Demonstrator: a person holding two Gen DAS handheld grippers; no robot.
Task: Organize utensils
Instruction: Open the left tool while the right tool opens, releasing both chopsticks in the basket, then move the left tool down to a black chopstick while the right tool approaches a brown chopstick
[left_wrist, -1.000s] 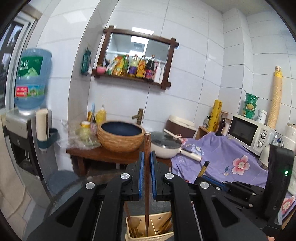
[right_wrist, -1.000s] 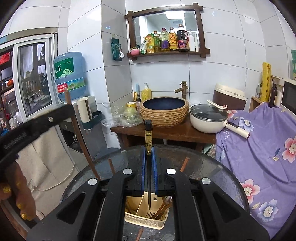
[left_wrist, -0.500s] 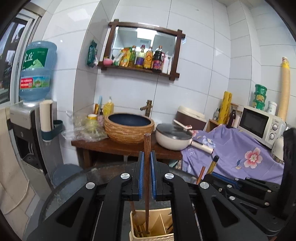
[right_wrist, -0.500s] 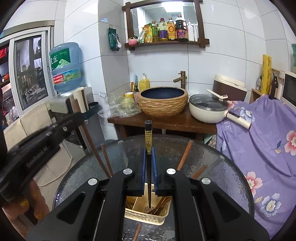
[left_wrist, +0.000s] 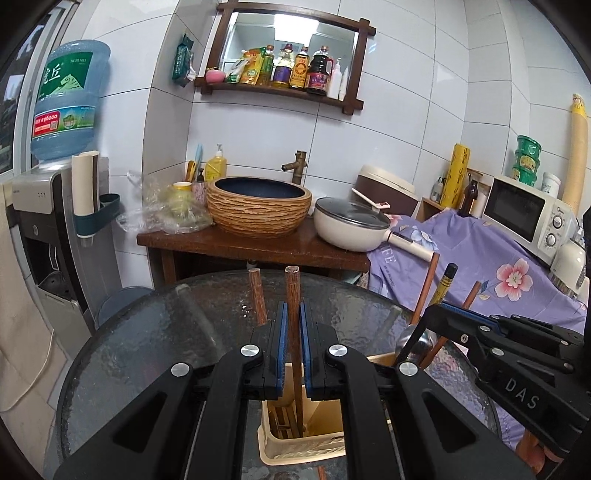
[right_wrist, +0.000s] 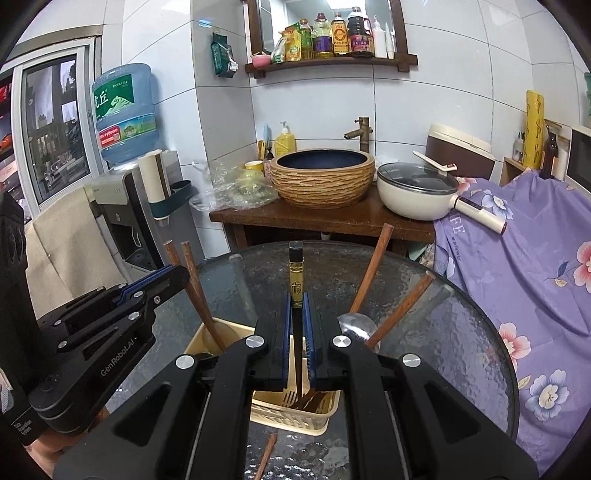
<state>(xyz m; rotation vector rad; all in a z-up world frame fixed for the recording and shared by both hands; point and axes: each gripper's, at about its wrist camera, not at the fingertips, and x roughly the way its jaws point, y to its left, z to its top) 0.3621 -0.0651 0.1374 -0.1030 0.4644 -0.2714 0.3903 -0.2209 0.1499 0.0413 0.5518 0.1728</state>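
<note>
A: What is held? 
B: A wooden utensil (left_wrist: 292, 314) is clenched in the left gripper (left_wrist: 291, 347), a black-handled fork (right_wrist: 296, 291) in the right gripper (right_wrist: 296, 347), both over the caddy (right_wrist: 288, 413) on the desk (right_wrist: 443, 332).

A: What could go wrong? 
B: If released crooked, a divider could be struck and the caddy tipped.

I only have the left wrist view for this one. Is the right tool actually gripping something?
Observer: Yes. The right tool is shut on a black utensil with a gold band.
Operator: Where does its lower end point?
Observer: Down into the right-hand compartment of the cream caddy, beside what look like fork tines.
Operator: And my side, seen from there?
Observer: A wooden stick at the left tool slants down into the caddy's left compartment.
</note>
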